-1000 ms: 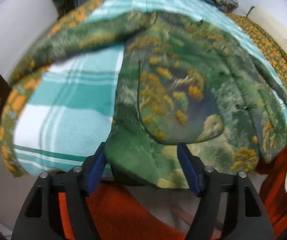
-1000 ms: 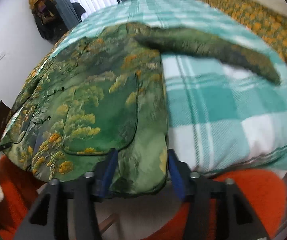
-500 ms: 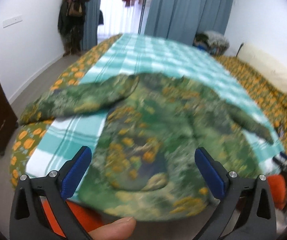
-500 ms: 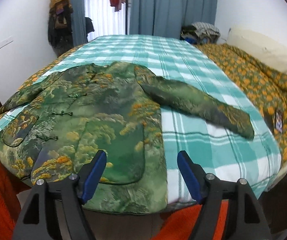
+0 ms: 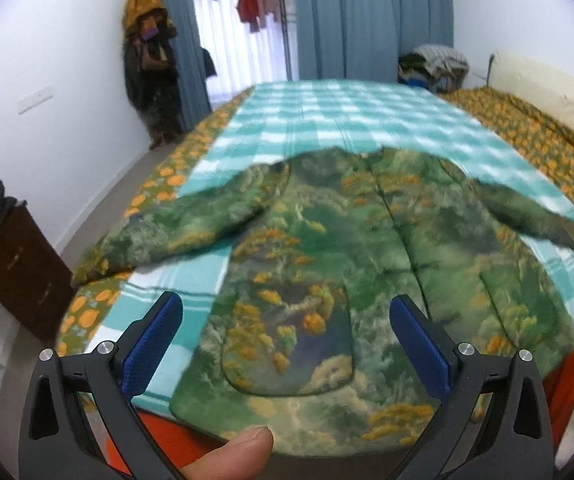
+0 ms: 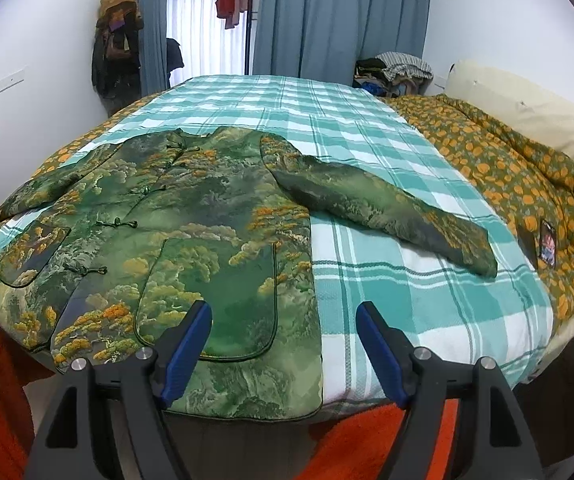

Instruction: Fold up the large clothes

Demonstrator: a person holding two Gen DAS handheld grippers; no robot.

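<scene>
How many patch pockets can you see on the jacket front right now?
2. One pocket lies just beyond the right gripper; the other pocket sits near the hem on the picture's left side. None appear hidden.

No legible text, brand or number anywhere — the small patch [image 6: 547, 245] on the orange-flowered quilt [image 6: 527, 176] unreadable.

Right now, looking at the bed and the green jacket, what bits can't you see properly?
- Jacket, left wrist view: blurred, so its buttons cannot be made out.
- Jacket's far sleeve, right wrist view: its end runs off the picture's left edge.
- Small patch on the orange flowered quilt, right wrist view: too small to read.
- Jacket hem, left wrist view: partly covered by a fingertip.
</scene>
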